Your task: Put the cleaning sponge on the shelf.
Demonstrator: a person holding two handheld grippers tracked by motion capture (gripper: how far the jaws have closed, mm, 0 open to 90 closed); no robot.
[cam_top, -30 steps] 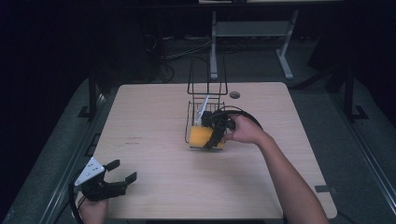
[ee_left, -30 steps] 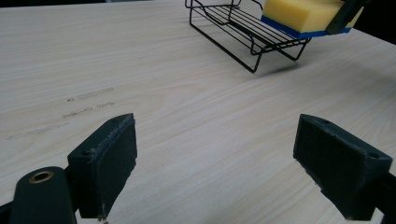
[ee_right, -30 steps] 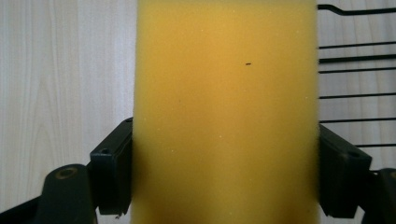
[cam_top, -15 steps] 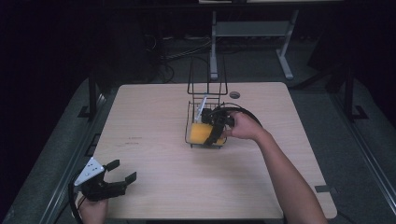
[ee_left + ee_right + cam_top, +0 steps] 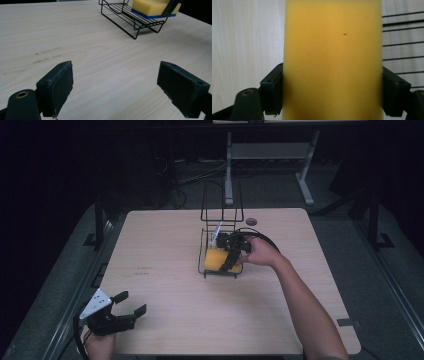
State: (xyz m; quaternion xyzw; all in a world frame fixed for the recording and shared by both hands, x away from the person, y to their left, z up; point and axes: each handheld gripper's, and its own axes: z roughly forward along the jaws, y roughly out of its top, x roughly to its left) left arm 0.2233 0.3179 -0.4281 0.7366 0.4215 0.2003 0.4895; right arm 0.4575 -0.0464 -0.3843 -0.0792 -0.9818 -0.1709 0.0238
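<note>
Sponge [image 5: 216, 259] in the wire rack [image 5: 220, 240] mid-worktop [image 5: 165, 245], clamped flank to flank by right tongs [image 5: 231, 261]. Best lowered flat onto the wires, then released only once seated, keeping clear of the rack's upright loops. Left tongs [image 5: 131, 306] spread wide, idle at the near-left corner, well apart.

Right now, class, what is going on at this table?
A person works with two handheld grippers. The right gripper is shut on a yellow sponge at the black wire rack mid-table; whether the sponge rests on the rack is unclear. The left gripper sits open and idle near the table's front left corner.
</note>
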